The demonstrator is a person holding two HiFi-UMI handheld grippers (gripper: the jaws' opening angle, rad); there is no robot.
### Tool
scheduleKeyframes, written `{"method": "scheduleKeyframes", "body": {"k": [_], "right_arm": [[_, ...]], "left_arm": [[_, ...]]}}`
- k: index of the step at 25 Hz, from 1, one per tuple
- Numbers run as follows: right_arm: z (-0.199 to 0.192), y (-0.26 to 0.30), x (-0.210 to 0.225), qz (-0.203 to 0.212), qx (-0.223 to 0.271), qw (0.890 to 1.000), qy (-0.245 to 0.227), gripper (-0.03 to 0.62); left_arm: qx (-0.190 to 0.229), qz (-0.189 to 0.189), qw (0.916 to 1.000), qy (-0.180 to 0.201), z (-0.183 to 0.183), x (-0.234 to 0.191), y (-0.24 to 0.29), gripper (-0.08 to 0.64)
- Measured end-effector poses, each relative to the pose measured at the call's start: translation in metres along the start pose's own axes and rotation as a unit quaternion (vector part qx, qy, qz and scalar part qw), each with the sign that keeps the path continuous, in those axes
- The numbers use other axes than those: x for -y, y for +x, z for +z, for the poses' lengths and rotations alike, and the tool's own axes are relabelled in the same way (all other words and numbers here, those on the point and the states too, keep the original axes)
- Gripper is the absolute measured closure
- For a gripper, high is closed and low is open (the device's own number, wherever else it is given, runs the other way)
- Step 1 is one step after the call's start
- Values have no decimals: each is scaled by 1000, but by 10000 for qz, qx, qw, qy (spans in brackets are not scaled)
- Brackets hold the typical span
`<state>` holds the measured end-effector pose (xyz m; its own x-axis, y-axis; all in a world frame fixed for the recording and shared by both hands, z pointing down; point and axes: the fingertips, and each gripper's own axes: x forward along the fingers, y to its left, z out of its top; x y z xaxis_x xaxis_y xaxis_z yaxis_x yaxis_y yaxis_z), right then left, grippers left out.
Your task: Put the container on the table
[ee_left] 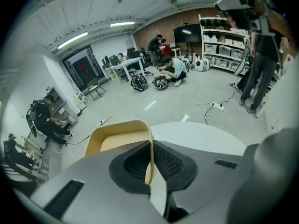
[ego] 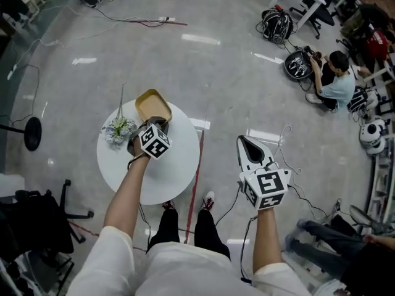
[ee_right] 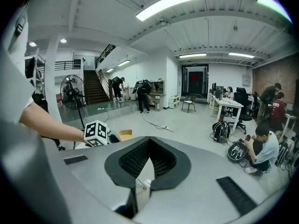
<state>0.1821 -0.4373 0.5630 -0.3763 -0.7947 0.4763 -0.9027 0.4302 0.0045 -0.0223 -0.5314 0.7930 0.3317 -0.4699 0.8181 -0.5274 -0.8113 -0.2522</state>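
Observation:
A shallow yellow container (ego: 152, 105) hangs at the far edge of the round white table (ego: 166, 171); I cannot tell whether it rests on the top. My left gripper (ego: 158, 122) is shut on its near rim. In the left gripper view the jaws (ee_left: 150, 148) pinch the container's (ee_left: 117, 135) right wall, with the table (ee_left: 205, 135) to the right. My right gripper (ego: 243, 140) is held over the floor right of the table, shut with nothing in it. The right gripper view shows its jaws (ee_right: 148, 141) closed, with the container (ee_right: 125, 135) far off to the left.
A small bunch of flowers (ego: 117, 130) lies on the table's left side. A red tape line (ego: 194, 190) runs on the floor under the table. A dark chair (ego: 37, 221) stands at lower left, and a person (ego: 333, 82) sits on the floor at upper right among bags and cables.

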Motion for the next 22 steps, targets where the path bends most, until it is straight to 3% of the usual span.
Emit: {"method": "scheduleKeyframes", "body": {"k": [5,11,13,17,22], "right_arm": [[-23,16,17,5,-193,9996,223,580],[-36,29,38,-156,-751,9969,185,578],[-32,29,40,-183,-738,9970,135,578],[-1,17,39,-206,-400,9988,168,578],[65,3,32,-244,214,9993,-182,578]], "left_arm": [[-343,-192,9992,38,-16,2,46,528],[-298,-371,9988,-106,-3,0,57,510],[-85,-313,9989,-329,5,-4,47,455],[669,24,9918,-1085,25,-18,-13,465],[1786,737,9634,-1857,57,-62,-129,532]]}}
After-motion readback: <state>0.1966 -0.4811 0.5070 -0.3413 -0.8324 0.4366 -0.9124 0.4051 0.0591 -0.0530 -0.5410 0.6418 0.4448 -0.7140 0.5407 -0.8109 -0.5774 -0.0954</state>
